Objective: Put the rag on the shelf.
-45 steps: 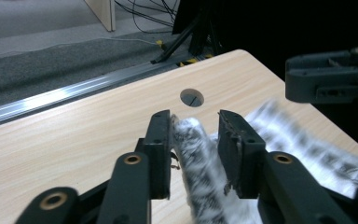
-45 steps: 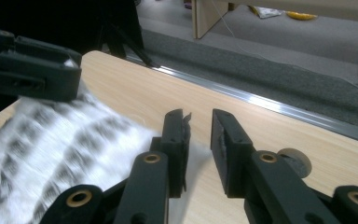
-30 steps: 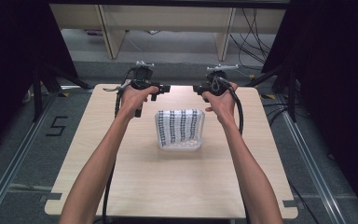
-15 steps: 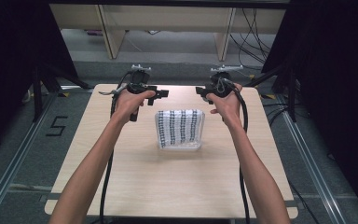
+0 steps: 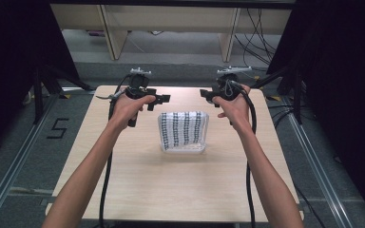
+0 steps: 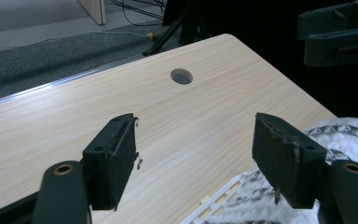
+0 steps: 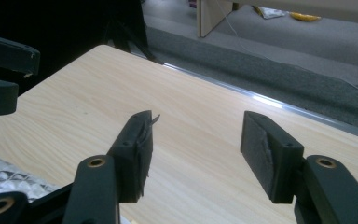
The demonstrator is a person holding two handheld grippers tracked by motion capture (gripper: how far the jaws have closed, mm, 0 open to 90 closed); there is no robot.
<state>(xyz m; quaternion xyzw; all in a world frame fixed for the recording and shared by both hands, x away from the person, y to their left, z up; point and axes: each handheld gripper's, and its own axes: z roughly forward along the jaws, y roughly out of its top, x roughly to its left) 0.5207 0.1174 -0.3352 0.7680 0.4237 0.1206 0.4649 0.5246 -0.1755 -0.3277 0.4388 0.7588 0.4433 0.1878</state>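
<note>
- While both hands hovered above the far half of the wooden table (image 5: 171, 185), the folded cloth (image 5: 183, 129), white with dark checked stripes, lay near the table's middle, between the two forearms and a little nearer the person than the grippers.
- The cloth sat in a shallow clear tray (image 5: 183, 148), whose near rim showed just below the folded edge.
- The left gripper (image 5: 158, 99) was held above the table just to the far left of the cloth, pointing inward to the right, with no contact with the cloth.
- Its jaws stood apart and had just been opening; in the left gripper view nothing but bare table (image 6: 177, 126) lay between the pads (image 6: 279, 156), and a corner of the cloth (image 6: 340, 135) showed at the lower right beyond them.
- A round hole (image 6: 182, 76) in the tabletop showed farther off in that same view.
- The right gripper (image 5: 208, 96) was held above the table just to the far right of the cloth, pointing inward to the left, facing the other gripper across a gap.
- Its jaws also stood apart and had just been opening, with only bare wood (image 7: 196, 135) between the pads (image 7: 261, 149); a bit of the cloth (image 7: 9, 182) showed at the lower left of the right gripper view.
- Black cables (image 5: 105, 180) trailed from both grippers back toward the near edge of the table.
</note>
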